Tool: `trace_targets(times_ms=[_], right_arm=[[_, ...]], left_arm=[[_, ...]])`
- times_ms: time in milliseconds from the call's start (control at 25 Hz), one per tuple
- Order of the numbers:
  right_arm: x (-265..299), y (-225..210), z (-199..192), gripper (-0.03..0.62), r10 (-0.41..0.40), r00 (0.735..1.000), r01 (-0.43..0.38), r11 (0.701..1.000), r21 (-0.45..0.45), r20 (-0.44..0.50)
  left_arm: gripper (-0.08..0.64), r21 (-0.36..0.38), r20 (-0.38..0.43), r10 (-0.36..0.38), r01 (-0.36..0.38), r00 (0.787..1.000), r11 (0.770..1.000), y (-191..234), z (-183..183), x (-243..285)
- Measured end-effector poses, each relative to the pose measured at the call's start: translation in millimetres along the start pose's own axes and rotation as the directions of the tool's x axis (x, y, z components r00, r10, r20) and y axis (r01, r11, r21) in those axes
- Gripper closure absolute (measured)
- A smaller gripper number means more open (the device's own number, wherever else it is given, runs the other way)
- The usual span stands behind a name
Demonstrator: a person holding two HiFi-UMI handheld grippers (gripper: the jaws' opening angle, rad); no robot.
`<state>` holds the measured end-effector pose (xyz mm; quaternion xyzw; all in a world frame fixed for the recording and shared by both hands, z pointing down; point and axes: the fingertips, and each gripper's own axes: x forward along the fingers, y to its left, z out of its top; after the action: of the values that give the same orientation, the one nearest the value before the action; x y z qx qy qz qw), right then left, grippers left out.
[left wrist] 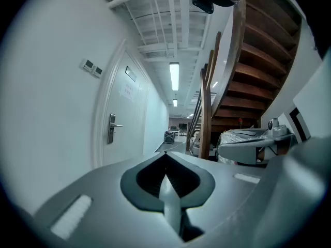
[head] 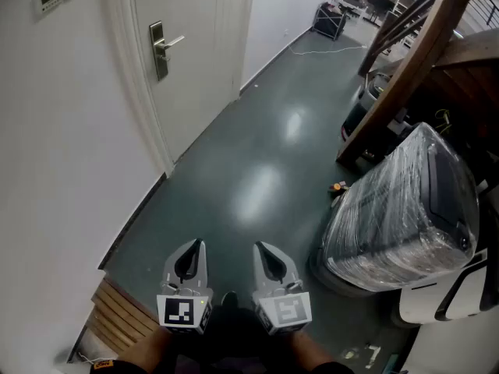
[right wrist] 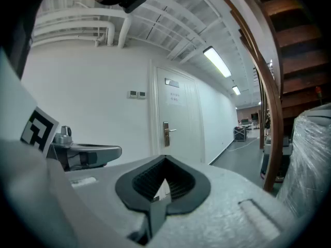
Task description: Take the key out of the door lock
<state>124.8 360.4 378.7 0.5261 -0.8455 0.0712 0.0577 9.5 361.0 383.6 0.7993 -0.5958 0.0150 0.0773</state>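
Holding left gripper (head: 190, 262) and right gripper (head: 270, 262) pressed together, empty; facing door lock (head: 158, 50) well ahead, leftward (key too small to see). Risking arriving unopened, jaws bumping lever handle (head: 173, 42).

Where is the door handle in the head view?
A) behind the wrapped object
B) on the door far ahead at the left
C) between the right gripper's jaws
B: the door handle sits on the white door ahead at the left, well apart from the left gripper and the right gripper.
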Motion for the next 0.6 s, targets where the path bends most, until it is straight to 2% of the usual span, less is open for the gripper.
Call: trace_targets(times_ms=[120, 200, 320, 600], right_arm=[[-7.5, -1.9, -18.3, 0.603, 0.019, 1.000, -0.019, 1.000, 0.004, 0.012], [-10.3, -2.2, -16.3, 0.603, 0.018, 0.999, -0.018, 1.000, -0.002, 0.027], [-10.0, -8.6, -13.1, 0.603, -0.012, 0.999, 0.013, 1.000, -0.013, 0.033], [5.7, -17.0, -22.2, 0.603, -0.009, 1.000, 0.009, 0.999, -0.033, 0.014]], left_arm=[[0.541, -0.010, -0.001, -0.018, 0.018, 1.000, 1.000, -4.2, -4.9, -3.2], [0.541, -0.010, 0.008, -0.023, 0.023, 1.000, 1.000, -6.5, -6.1, -5.2], [0.541, -0.017, 0.011, -0.003, 0.003, 1.000, 1.000, -6.5, -2.5, -2.7], [0.541, -0.015, 0.016, 0.011, -0.011, 1.000, 1.000, -6.9, -3.3, 9.6]])
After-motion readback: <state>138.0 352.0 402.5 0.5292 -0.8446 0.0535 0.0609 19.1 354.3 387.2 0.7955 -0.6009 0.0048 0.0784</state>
